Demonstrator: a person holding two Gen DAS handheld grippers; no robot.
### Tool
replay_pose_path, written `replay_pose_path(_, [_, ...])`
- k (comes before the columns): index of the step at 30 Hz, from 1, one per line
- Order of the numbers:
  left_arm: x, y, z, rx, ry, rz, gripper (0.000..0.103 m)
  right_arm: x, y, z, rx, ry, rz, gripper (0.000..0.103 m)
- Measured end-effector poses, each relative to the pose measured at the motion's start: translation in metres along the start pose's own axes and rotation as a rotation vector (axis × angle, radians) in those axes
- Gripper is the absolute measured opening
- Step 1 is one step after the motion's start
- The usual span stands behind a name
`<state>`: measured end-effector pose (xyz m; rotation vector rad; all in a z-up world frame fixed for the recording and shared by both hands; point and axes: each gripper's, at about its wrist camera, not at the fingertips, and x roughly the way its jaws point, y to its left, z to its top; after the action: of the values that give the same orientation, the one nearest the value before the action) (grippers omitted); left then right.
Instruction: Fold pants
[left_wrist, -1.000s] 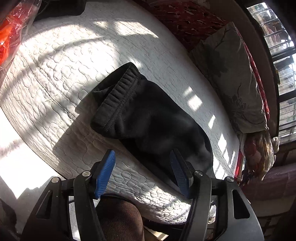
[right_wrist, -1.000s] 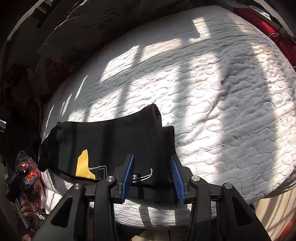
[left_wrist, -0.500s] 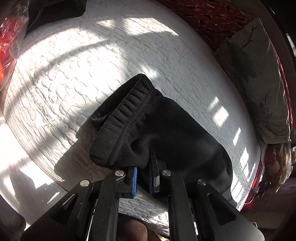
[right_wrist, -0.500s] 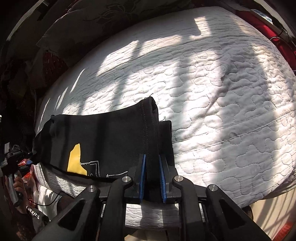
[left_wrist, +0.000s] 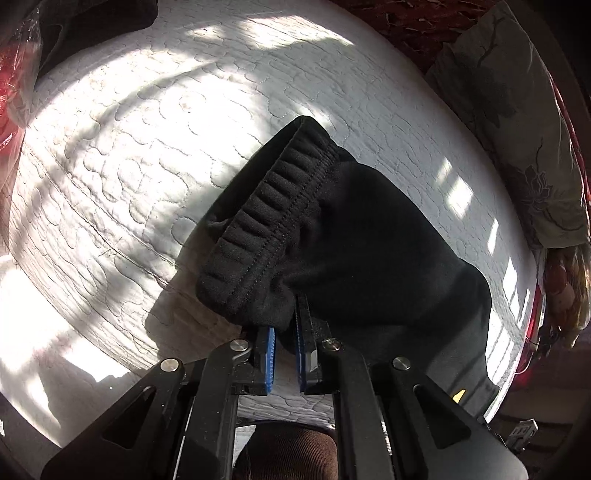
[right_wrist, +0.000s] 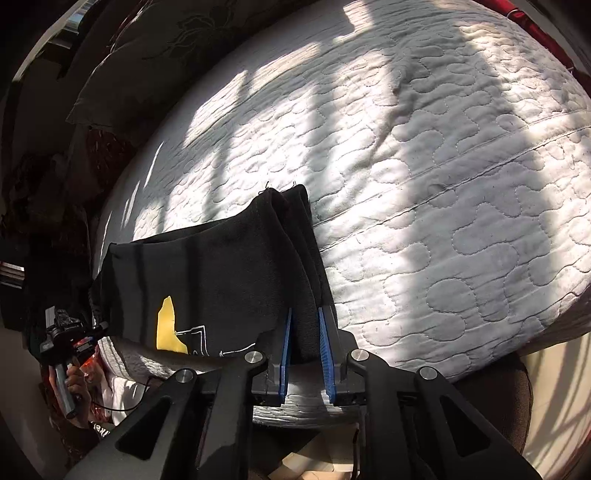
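Black pants (left_wrist: 362, 236) lie on a white quilted mattress (left_wrist: 147, 166). In the left wrist view the ribbed elastic waistband (left_wrist: 269, 225) is raised off the mattress. My left gripper (left_wrist: 284, 332) is shut on the near corner of the waistband. In the right wrist view the pants (right_wrist: 221, 269) show a yellow patch (right_wrist: 168, 325) and white line print. My right gripper (right_wrist: 303, 325) is shut on the hem end of the legs (right_wrist: 295, 236), which is lifted slightly.
A grey floral pillow (left_wrist: 517, 122) and red patterned bedding (left_wrist: 417, 29) lie along the far side. A red plastic bag (left_wrist: 11, 74) sits at the left. The mattress edge runs close below both grippers. The other gripper (right_wrist: 66, 332) shows at the far left of the right wrist view.
Both grippers, open a second ago, have shut on the pants and have lifted their ends. The waistband now stands up off the mattress.
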<state>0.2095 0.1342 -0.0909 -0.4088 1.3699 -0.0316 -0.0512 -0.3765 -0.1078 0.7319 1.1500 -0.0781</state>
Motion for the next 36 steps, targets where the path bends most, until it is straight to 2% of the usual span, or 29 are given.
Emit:
replay_pose_path(1, [-0.004,-0.001,-0.002,0.016,-0.001,-0.010,0.011,-0.004,0.002,0.001,-0.008,0.005,0.002,0.025])
replay_pose_path(3, [-0.010,-0.004,-0.009,0.030,-0.006,-0.020,0.023,-0.015,0.005,0.006,-0.017,-0.023,-0.004,0.041])
replay_pose_path(4, [-0.013,-0.004,-0.012,0.032,-0.012,-0.031,0.029,-0.023,0.004,0.009,-0.016,-0.055,0.003,0.043])
replay_pose_path(6, [-0.020,-0.008,-0.020,0.037,-0.013,-0.064,0.029,-0.033,0.002,0.016,-0.003,-0.110,0.026,0.050])
replay_pose_path(9, [-0.034,-0.018,-0.027,0.063,-0.026,-0.113,0.029,-0.026,0.001,0.030,0.009,-0.108,0.022,0.052])
replay_pose_path(13, [-0.058,-0.023,-0.018,0.076,-0.095,-0.126,0.030,-0.002,0.005,0.040,0.004,-0.085,0.015,0.052])
replay_pose_path(15, [-0.066,-0.015,-0.004,0.060,-0.133,-0.088,0.036,0.010,0.007,0.042,0.004,-0.069,0.044,0.052])
replay_pose_path(17, [-0.064,-0.006,0.015,0.034,-0.156,-0.045,0.055,0.021,0.010,0.043,-0.005,-0.051,0.073,0.053])
replay_pose_path(19, [-0.055,0.002,0.034,-0.004,-0.141,-0.026,0.056,0.027,0.015,0.042,-0.039,-0.061,0.055,0.053])
replay_pose_path(20, [-0.049,0.005,0.042,-0.018,-0.129,-0.030,0.056,0.026,0.017,0.041,-0.062,-0.072,0.043,0.047])
replay_pose_path(21, [-0.043,0.008,0.049,-0.026,-0.114,-0.028,0.056,0.025,0.019,0.041,-0.078,-0.082,0.028,0.030])
replay_pose_path(22, [-0.038,0.009,0.054,-0.033,-0.106,-0.020,0.056,0.024,0.019,0.042,-0.080,-0.083,0.019,0.023])
replay_pose_path(23, [-0.031,0.008,0.059,-0.032,-0.094,-0.018,0.056,0.024,0.016,0.043,-0.067,-0.074,0.035,0.021])
replay_pose_path(26, [-0.014,0.002,0.065,0.001,-0.051,-0.035,0.056,0.024,0.009,0.046,-0.027,-0.061,0.060,0.020])
replay_pose_path(28, [-0.005,-0.003,0.065,0.038,-0.043,-0.005,0.056,0.026,0.010,0.048,-0.027,-0.051,0.062,0.020])
replay_pose_path(31, [0.015,-0.009,0.066,0.109,-0.004,0.036,0.071,0.027,0.005,0.050,0.002,-0.036,0.101,0.025])
replay_pose_path(34, [0.022,-0.015,0.065,0.131,-0.032,0.073,0.075,0.027,-0.001,0.051,0.035,-0.040,0.137,0.026])
replay_pose_path(36, [0.023,-0.020,0.062,0.137,-0.049,0.100,0.074,0.028,-0.002,0.050,0.033,-0.051,0.138,0.026])
